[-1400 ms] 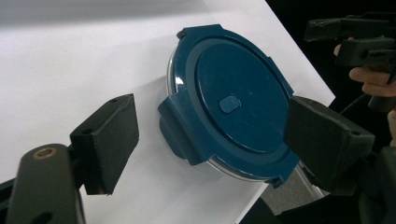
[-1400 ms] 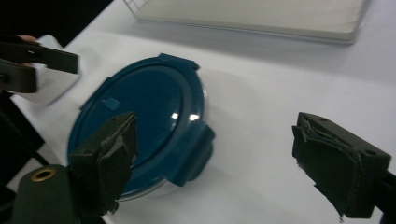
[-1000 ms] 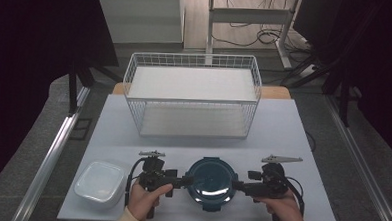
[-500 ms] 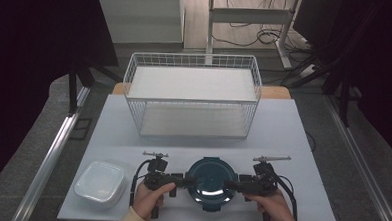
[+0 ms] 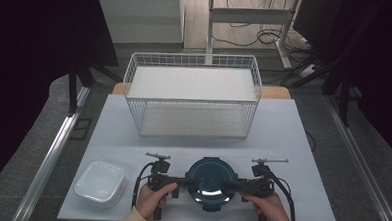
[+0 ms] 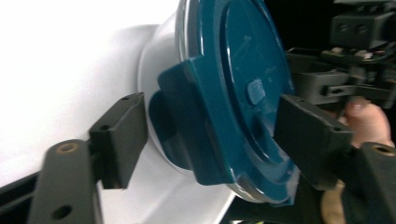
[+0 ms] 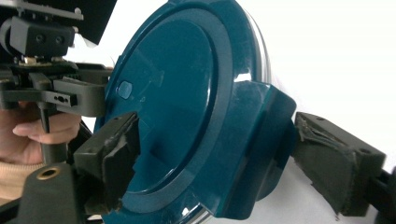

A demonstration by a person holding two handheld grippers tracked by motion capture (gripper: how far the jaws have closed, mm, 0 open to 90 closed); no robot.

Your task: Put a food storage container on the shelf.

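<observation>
Here the round blue container (image 5: 211, 178) sits at the near middle of the table (image 5: 292, 145). The left gripper (image 5: 188, 181) and the right gripper (image 5: 231, 184) each have open jaws around one side latch, not yet pressing. Probably both must close evenly next. Beyond stands a wire basket (image 5: 192, 98); a white tub (image 5: 100, 183) lies well apart, leaving room.

both hand-held grippers have closed in on the teal lid's (image 5: 211, 177) side tabs.
</observation>
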